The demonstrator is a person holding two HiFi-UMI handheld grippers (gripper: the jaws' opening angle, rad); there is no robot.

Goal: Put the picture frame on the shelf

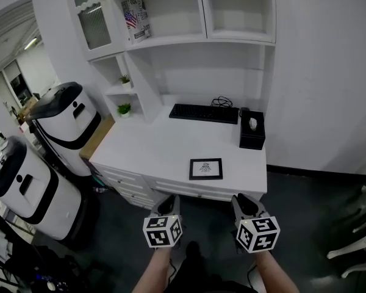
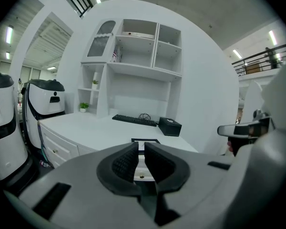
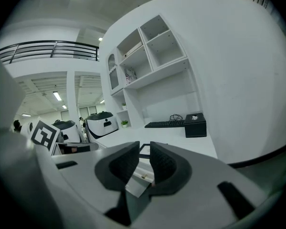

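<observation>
A small black picture frame (image 1: 205,169) lies flat near the front edge of the white desk (image 1: 152,145); it also shows in the left gripper view (image 2: 145,140) and the right gripper view (image 3: 144,150). Above the desk hangs the white shelf unit (image 1: 171,40) with open compartments. Both grippers hover side by side in front of the desk, below its edge, apart from the frame. My left gripper (image 1: 166,202) (image 2: 141,151) is shut with nothing in it. My right gripper (image 1: 244,202) (image 3: 144,157) stands slightly open, with nothing between its pads.
A black keyboard (image 1: 204,113) and a black tissue box (image 1: 252,131) sit at the desk's back. Two small plants (image 1: 124,109) stand in side niches, a flag-print book (image 1: 135,18) on a shelf. White machines (image 1: 67,124) stand left, a white chair (image 1: 360,237) right.
</observation>
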